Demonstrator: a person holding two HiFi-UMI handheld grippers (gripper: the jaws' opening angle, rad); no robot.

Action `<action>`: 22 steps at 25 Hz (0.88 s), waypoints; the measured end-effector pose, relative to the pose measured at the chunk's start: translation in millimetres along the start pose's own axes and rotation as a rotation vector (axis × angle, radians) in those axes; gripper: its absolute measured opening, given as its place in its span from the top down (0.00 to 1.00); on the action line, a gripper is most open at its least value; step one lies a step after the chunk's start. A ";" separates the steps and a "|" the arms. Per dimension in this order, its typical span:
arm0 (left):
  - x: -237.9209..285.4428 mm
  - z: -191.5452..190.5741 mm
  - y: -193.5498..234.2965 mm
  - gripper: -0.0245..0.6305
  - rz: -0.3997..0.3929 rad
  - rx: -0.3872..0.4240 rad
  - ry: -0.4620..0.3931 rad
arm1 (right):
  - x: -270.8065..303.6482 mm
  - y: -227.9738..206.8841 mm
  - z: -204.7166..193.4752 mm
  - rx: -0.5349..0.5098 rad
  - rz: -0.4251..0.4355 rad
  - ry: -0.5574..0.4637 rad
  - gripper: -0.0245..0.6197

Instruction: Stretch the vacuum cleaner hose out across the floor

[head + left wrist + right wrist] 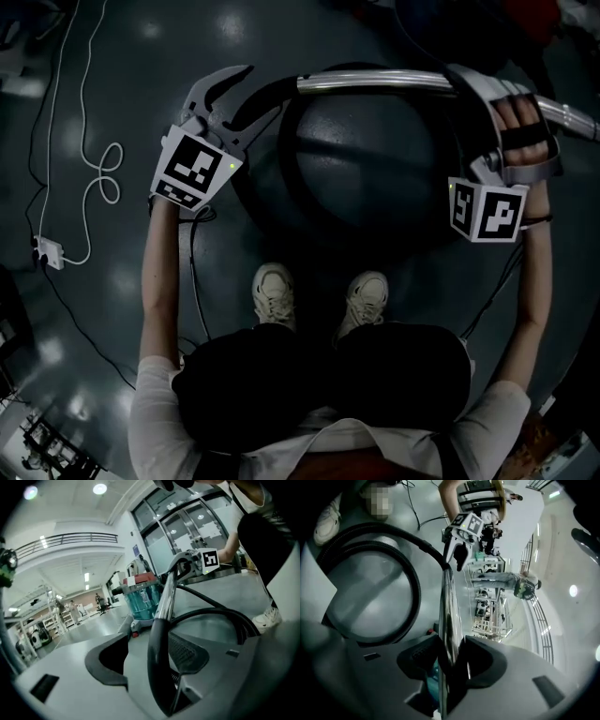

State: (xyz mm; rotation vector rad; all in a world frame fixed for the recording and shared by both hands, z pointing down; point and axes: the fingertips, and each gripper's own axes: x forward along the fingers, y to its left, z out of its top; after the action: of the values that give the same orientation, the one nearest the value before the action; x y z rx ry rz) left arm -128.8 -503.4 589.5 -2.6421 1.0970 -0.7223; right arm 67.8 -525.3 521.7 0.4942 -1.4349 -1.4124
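While right gripper (451, 663) clamps wand (375, 82), hose (415, 585) inside left gripper (150, 658)

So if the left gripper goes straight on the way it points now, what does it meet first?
The black hose bend, which stands between the open jaws of the left gripper, against one pad. Beyond it, probably the teal vacuum cleaner; how far is unclear.
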 end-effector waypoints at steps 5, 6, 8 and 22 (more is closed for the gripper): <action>28.2 23.5 -23.3 0.58 -0.130 0.145 0.055 | 22.5 -7.2 45.9 -0.085 -0.029 -0.121 0.66; 35.3 25.7 -27.4 0.58 -0.143 0.159 0.063 | 23.5 -10.3 56.0 -0.103 -0.041 -0.145 0.66; 49.0 26.2 -31.3 0.58 -0.130 0.187 0.083 | 23.8 -16.1 76.3 -0.146 -0.065 -0.184 0.66; -74.9 -94.7 109.2 0.74 0.643 -0.156 0.414 | -17.5 -46.8 -20.5 0.500 -0.306 0.011 0.66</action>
State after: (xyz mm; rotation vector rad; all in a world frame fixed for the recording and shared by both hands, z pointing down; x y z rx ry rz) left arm -289.1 -526.9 605.7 -2.0645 2.0436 -1.0759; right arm 75.6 -531.3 468.6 1.0741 -1.7625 -1.2688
